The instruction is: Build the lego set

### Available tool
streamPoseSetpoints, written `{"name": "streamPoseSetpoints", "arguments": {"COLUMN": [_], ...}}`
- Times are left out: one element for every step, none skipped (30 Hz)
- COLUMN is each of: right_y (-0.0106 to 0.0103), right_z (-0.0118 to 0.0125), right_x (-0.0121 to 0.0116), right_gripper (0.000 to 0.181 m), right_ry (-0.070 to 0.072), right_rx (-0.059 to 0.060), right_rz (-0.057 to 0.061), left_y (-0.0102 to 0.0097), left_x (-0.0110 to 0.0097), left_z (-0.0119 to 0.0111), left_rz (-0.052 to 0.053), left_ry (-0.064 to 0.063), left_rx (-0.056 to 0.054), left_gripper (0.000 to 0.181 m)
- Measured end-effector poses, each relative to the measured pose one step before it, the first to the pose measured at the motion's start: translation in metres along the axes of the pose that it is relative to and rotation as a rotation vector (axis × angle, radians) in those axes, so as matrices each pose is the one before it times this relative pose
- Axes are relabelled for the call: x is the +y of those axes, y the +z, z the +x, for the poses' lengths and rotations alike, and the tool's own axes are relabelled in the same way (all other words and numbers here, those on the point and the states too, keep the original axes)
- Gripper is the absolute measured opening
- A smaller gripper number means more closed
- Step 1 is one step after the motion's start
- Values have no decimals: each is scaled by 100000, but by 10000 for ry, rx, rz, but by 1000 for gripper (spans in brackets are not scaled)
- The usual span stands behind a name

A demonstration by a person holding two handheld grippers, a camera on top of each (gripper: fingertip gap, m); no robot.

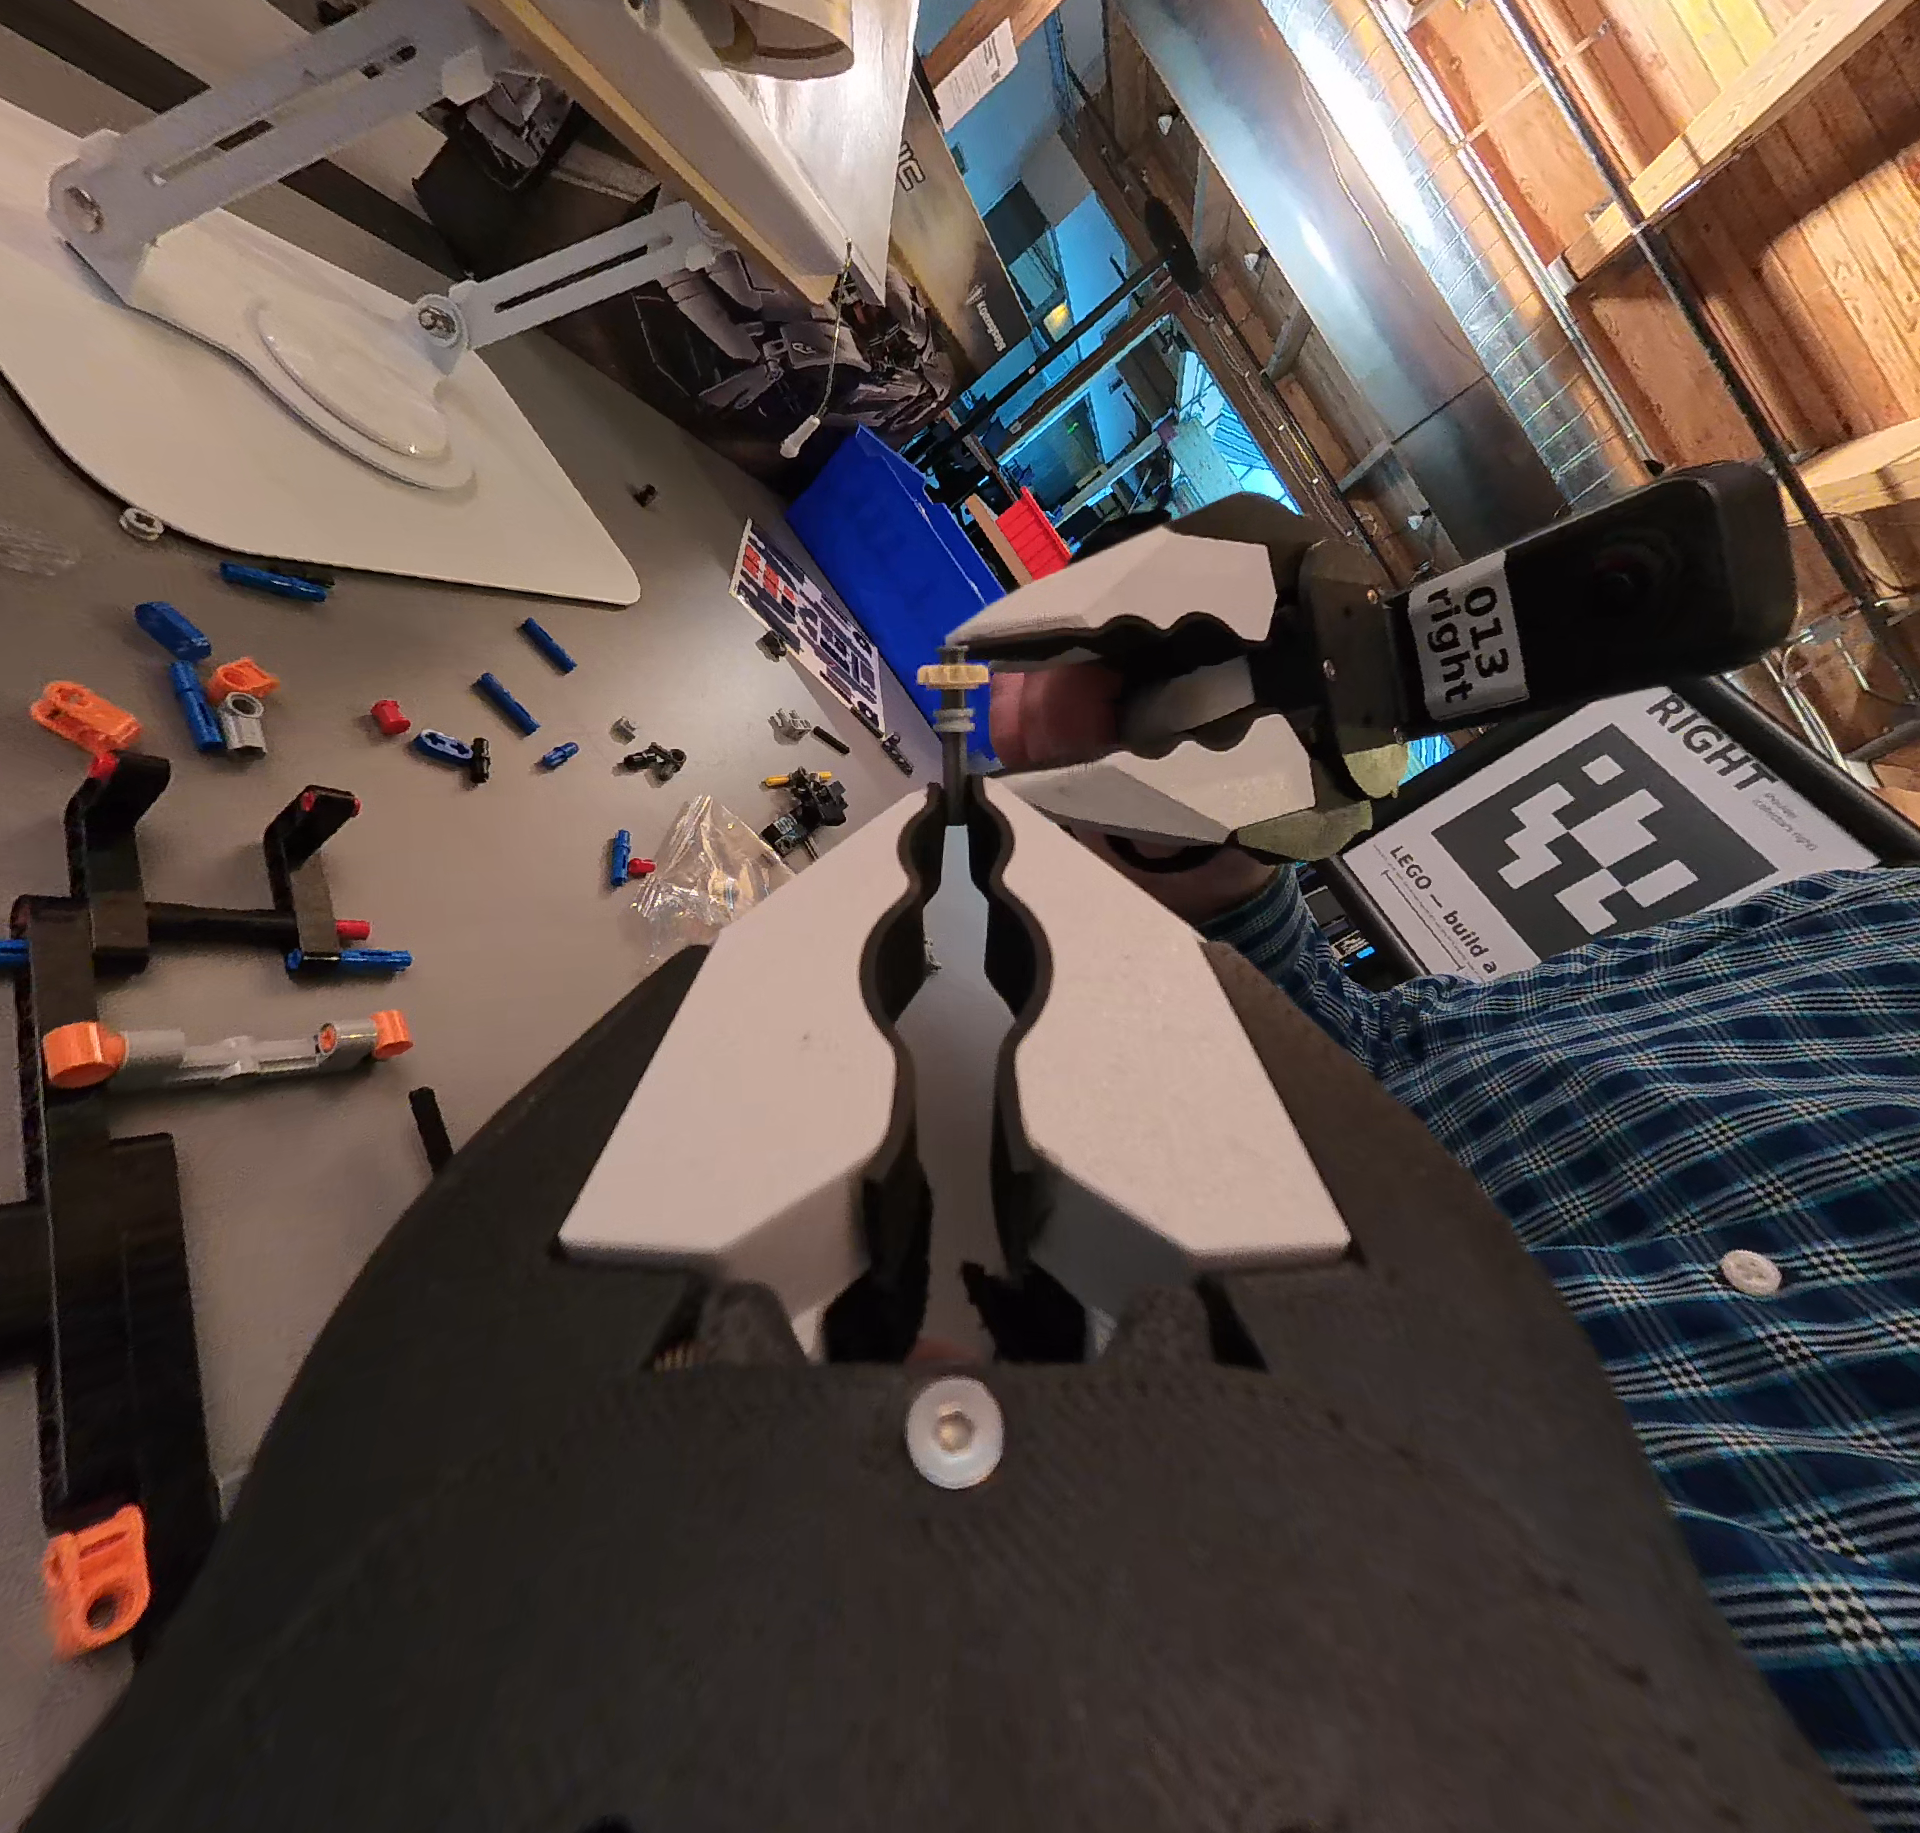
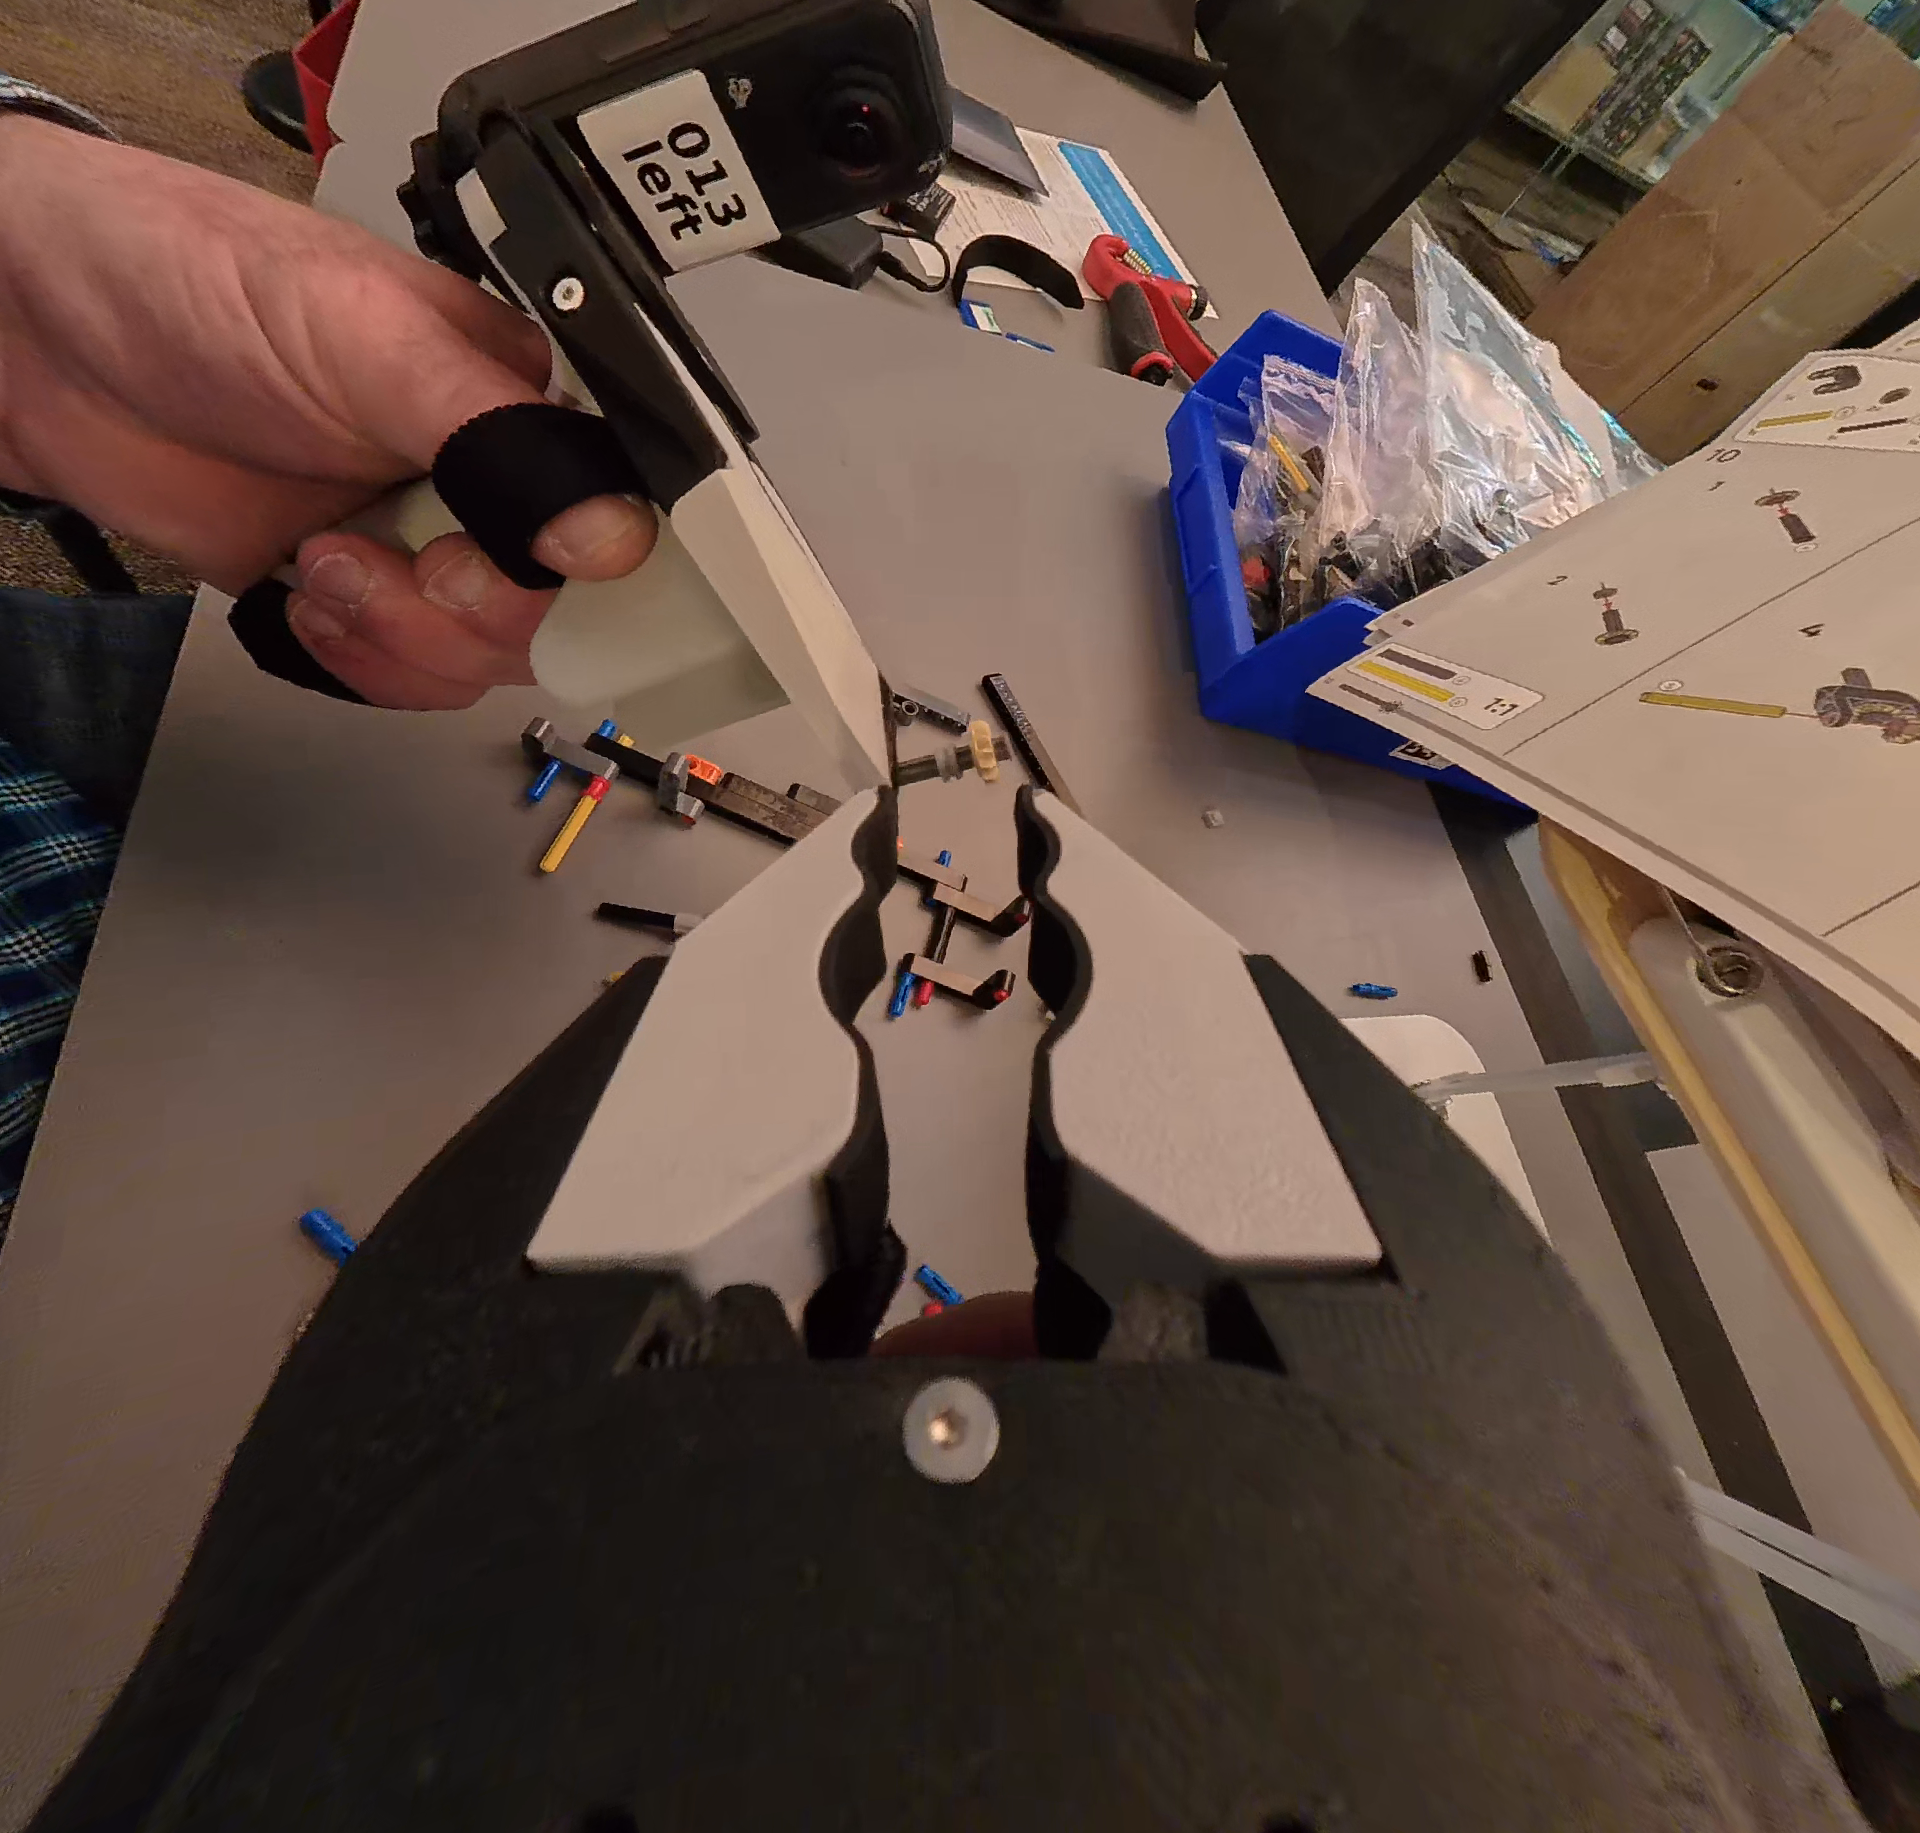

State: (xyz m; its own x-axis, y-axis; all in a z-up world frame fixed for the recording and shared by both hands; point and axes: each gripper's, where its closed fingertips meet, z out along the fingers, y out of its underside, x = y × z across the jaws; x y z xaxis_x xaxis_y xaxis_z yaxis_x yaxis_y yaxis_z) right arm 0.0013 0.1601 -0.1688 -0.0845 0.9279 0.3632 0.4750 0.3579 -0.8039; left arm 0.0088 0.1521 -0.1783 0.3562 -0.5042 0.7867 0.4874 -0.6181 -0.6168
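My left gripper (image 1: 954,804) is shut on the lower end of a thin black axle (image 1: 953,755). The axle carries a tan gear (image 1: 943,677) and grey bushes (image 1: 954,720) and is held in the air. My right gripper (image 1: 982,713) is open, its two fingers on either side of the axle's gear end. In the right wrist view my right gripper (image 2: 956,807) is open just below the axle (image 2: 920,770) and gear (image 2: 983,749), which stick out sideways from the left gripper (image 2: 885,763). A black frame assembly (image 1: 114,910) lies on the grey table (image 1: 540,848).
Loose blue pins (image 1: 506,703), orange connectors (image 1: 83,713) and a small plastic bag (image 1: 707,869) lie scattered. A blue bin (image 2: 1236,578) of bagged parts stands at the right. The instruction booklet (image 2: 1662,640) rests on a white stand (image 1: 260,433). A black beam assembly (image 2: 727,791) and red-handled tool (image 2: 1143,313) lie beyond. Less than 4 cm separates the two grippers' tips.
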Motion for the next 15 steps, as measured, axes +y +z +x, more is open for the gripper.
{"name": "streamPoseSetpoints", "arguments": {"right_y": [-4, -6, -1, -14, -30, -35, -28, -34, -33, -65, -63, -9, 5, -53, -108], "right_z": [-18, -14, 30, 55, 79, 67, 12, 9, 42, 66, -13, -14, 4, 117, 141], "right_x": [-18, -32, 8, 34, 39, 10, -21, -15, -23, -92, -113, 13, 73, -12, -156], "right_gripper": [21, 21, 21, 21, 22, 22, 22, 22, 22, 23, 22, 21, 21, 21, 19], "right_ry": [-7, 22, 25, 11, 0, -3, -15, -44, -92, -128, -117, -84, -104, -112, -32], "right_rx": [7, 0, 5, 15, 28, 20, 7, 20, 60, 90, 38, 5, 15, 72, 55], "right_rz": [17, 24, -1, -20, -17, -10, -4, -13, -21, 20, 37, -24, -60, -4, 89], "left_y": [13, -7, -2, 14, 13, 6, 4, 9, 10, 34, 42, 22, 49, 88, 90], "left_x": [9, -36, -20, -10, -20, -61, -57, -26, 5, 28, -33, -24, 14, 79, 32], "left_z": [-3, 26, 23, 30, 37, 88, 73, 61, 62, 105, 66, 61, 185, 229, 120], "left_rz": [-7, 29, 26, 8, 20, 42, 39, 23, 4, -3, 45, 38, 2, -40, -14], "left_ry": [-30, -49, -41, -32, -53, -63, -54, -52, -77, -101, -119, -120, -128, -106, -46], "left_rx": [10, 36, 41, 41, 50, 77, 70, 58, 80, 129, 105, 99, 185, 206, 94], "left_gripper": [1, 1, 1, 1, 1, 1, 1, 1, 1, 1, 1, 1, 1, 0, 0]}}
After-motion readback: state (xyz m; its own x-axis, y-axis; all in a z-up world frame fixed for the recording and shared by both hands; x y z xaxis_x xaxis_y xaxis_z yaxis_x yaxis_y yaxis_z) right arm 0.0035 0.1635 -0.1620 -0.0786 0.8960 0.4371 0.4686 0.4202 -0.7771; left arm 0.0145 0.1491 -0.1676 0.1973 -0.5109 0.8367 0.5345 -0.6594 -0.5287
